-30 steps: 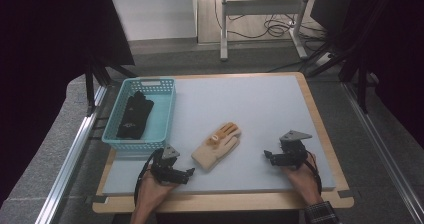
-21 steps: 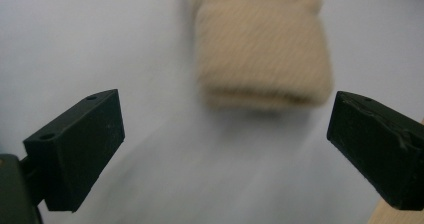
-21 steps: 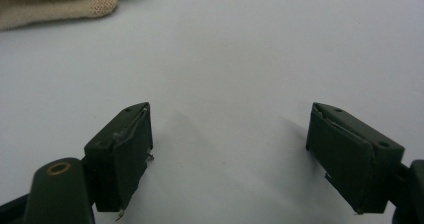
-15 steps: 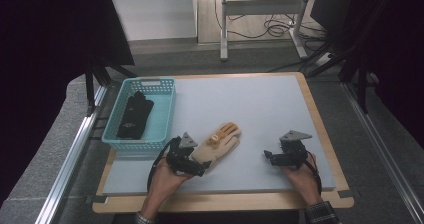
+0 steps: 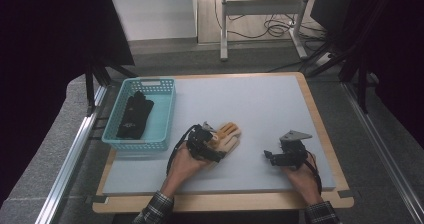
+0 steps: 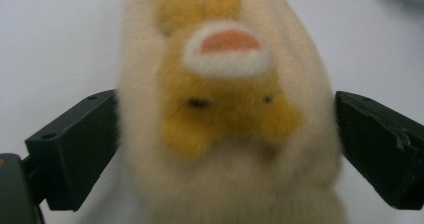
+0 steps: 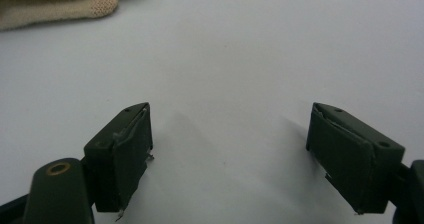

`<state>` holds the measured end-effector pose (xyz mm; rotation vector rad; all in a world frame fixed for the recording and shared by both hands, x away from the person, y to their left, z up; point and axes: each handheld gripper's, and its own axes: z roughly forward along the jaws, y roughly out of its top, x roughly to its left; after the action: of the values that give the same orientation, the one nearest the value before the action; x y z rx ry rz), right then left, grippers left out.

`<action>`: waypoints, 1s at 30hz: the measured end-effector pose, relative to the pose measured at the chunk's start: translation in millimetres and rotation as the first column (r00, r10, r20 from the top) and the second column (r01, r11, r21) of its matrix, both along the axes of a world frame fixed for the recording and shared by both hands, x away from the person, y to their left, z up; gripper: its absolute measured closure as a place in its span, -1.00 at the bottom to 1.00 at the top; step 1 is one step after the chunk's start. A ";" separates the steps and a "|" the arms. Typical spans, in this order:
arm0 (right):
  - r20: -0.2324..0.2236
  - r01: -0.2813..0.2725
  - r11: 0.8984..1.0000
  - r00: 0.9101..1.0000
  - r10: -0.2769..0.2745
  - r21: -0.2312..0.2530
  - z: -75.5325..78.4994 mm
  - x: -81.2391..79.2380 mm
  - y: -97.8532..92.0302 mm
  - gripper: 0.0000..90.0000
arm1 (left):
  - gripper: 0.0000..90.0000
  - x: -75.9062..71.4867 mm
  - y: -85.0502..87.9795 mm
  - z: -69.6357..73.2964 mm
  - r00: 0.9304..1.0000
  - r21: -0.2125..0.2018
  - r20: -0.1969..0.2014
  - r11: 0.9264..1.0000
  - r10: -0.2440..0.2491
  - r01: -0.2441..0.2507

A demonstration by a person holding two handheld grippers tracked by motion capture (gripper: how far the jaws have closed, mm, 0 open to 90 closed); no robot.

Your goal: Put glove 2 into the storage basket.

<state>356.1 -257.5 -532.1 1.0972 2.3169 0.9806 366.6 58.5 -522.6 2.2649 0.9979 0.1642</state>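
Left gripper (image 5: 212,145): jaws spread wide, 1 on each side of the cream glove (image 5: 226,139), at its cuff end; both sit just beside the fabric, not clamped on it. Glove: lies flat near the middle of the table (image 5: 260,104), fingers pointing away from the person, yellow animal face on its back (image 6: 227,84).

Right gripper (image 5: 272,156): released, jaws wide apart over bare table, well apart from the glove.

Basket (image 5: 150,143): 1, teal, at table's left; black glove (image 5: 134,115) inside.
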 end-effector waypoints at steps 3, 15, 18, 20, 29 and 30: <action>0.000 0.000 1.000 1.000 0.000 0.000 0.0 0.0 0.0 -0.60 | -0.91 -1.8 -9.4 -3.3 1.000 0.050 0.012 0.999 -0.020 0.020; 0.000 -0.001 1.000 1.000 0.001 -0.001 -0.1 0.0 0.1 -0.61 | -0.09 -6.7 -9.1 -0.5 0.999 0.100 0.048 0.995 0.006 -0.011; 0.000 -0.001 1.000 1.000 0.001 -0.001 -0.1 0.0 0.1 -0.61 | 0.11 -8.0 -10.1 1.2 0.999 0.106 0.044 0.994 -0.003 -0.002; 0.001 -0.002 1.000 1.000 0.002 -0.001 -0.1 0.0 0.1 -0.61 | 0.19 -9.0 -11.3 1.9 0.999 0.106 0.044 0.994 -0.004 0.000; 0.000 -0.002 1.000 1.000 0.002 0.000 -0.1 0.0 0.0 -0.61 | 0.26 -2.4 -4.5 11.8 0.998 0.074 0.058 0.997 0.009 -0.013; 0.000 -0.002 1.000 1.000 0.002 0.000 -0.1 0.0 0.0 -0.61 | 0.26 -1.6 -3.4 13.8 0.998 0.070 0.061 0.997 0.015 -0.019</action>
<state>356.1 -257.5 -532.2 1.0953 2.3186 0.9808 365.0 55.1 -508.8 2.3012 0.9943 0.2771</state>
